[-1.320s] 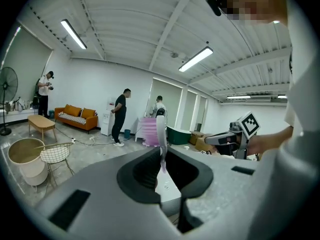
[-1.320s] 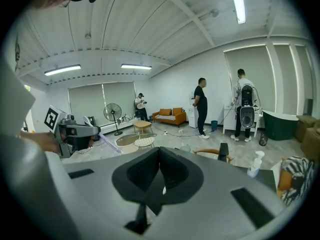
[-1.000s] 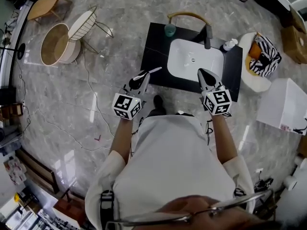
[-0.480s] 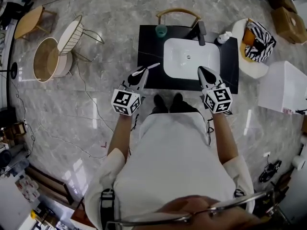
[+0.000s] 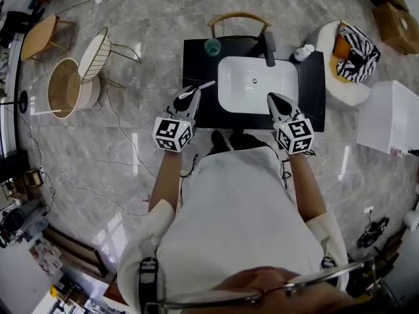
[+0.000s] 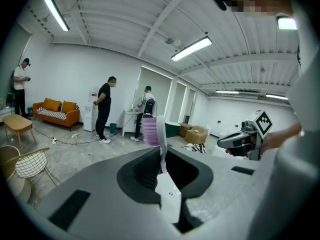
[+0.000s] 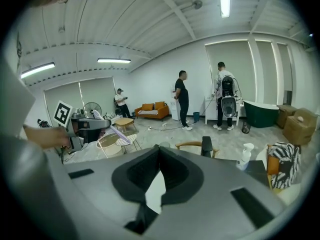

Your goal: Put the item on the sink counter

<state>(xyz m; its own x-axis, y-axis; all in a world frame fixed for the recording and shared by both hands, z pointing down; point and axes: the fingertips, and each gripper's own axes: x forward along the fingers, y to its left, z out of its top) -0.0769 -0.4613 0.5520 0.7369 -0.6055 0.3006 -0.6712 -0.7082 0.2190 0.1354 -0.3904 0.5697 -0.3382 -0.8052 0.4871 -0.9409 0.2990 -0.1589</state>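
Counter lies just ahead of both hand-held grippers. Left hand-held gripper pinches the toothbrush, bristle end out beyond its tips, over the counter edge. Right hand-held gripper is pressed together, empty. Step, as judged: carry-in, placement pending. Next: lower onto bare counter ahead, then spread the jaws.

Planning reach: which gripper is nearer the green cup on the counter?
Left. The left gripper, shut on the toothbrush, is over the front left of the counter, on the green cup side. The right gripper is at the front right of the basin, farther off.
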